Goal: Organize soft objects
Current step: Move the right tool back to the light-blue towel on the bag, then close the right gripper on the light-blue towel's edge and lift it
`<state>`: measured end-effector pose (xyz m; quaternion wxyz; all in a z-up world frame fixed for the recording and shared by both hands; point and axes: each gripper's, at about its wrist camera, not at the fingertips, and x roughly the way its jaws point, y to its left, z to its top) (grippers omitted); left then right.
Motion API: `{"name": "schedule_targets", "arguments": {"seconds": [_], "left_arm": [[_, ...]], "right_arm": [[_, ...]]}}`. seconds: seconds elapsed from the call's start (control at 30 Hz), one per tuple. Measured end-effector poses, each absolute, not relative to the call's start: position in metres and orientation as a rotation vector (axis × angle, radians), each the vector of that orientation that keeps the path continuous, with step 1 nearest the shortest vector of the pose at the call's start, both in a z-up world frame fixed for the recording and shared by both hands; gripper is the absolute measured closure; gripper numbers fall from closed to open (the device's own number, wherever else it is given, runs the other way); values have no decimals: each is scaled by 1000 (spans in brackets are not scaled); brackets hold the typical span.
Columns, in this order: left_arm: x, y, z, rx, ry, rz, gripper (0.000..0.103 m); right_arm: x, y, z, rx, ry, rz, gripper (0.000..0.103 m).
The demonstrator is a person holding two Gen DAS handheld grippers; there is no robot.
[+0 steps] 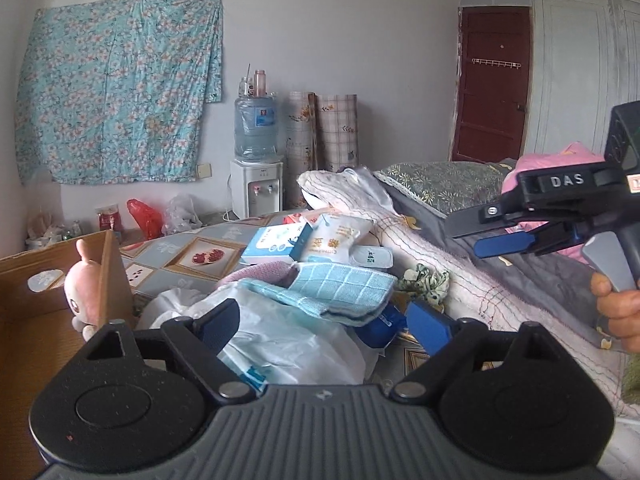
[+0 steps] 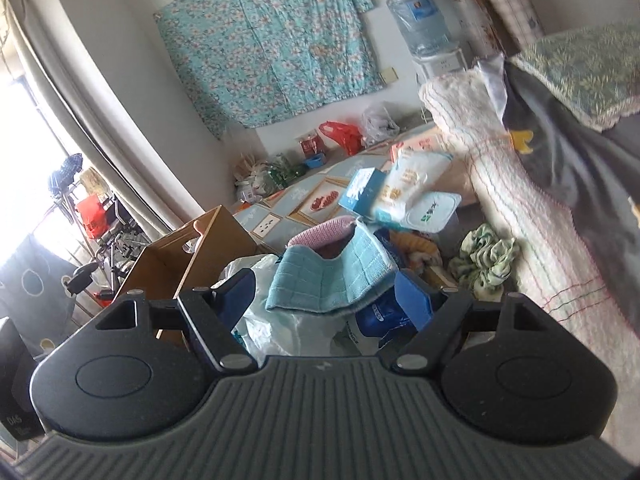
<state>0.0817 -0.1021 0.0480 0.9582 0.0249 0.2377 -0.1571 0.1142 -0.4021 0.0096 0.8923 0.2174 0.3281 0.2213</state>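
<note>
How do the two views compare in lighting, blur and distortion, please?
Left wrist view: even, soft light, sharp on the blue cloth; fisheye bends the door. Right wrist view: the window is blown out white at left, the pillow and roll at upper right look smeared, and the whole scene sits tilted.

Left wrist view: low, close over the pile, facing the floral cloth [image 1: 116, 92] wall; right gripper [image 1: 480, 236] at its right edge. Right wrist view: higher, tilted, same direction. Shared: blue towel [image 1: 340, 284] [image 2: 332, 276], box [image 1: 52, 280] [image 2: 192, 252].
</note>
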Motion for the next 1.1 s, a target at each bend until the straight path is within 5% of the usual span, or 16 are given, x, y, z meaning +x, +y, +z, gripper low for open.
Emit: {"name": "schedule_targets", "arguments": {"seconds": [0.27,0.5,0.67,0.87,1.1], "left_arm": [[112,-111,31,36,524,-307,36],[141,-117,17,19,586,-300,38],[160,-120,9,-10,631,-294,52],[171,-118,4,-31,643,-274,83],[165,-108,12,-72,603,-259,92]], "right_arm": [[184,-377,-19,460,740,465,29],[228,-369,-54,472,786,435,37],[242,-363,-71,479,820,450,52],[240,-361,-73,452,784,452,87],[222,-350,-49,407,702,508,95]]}}
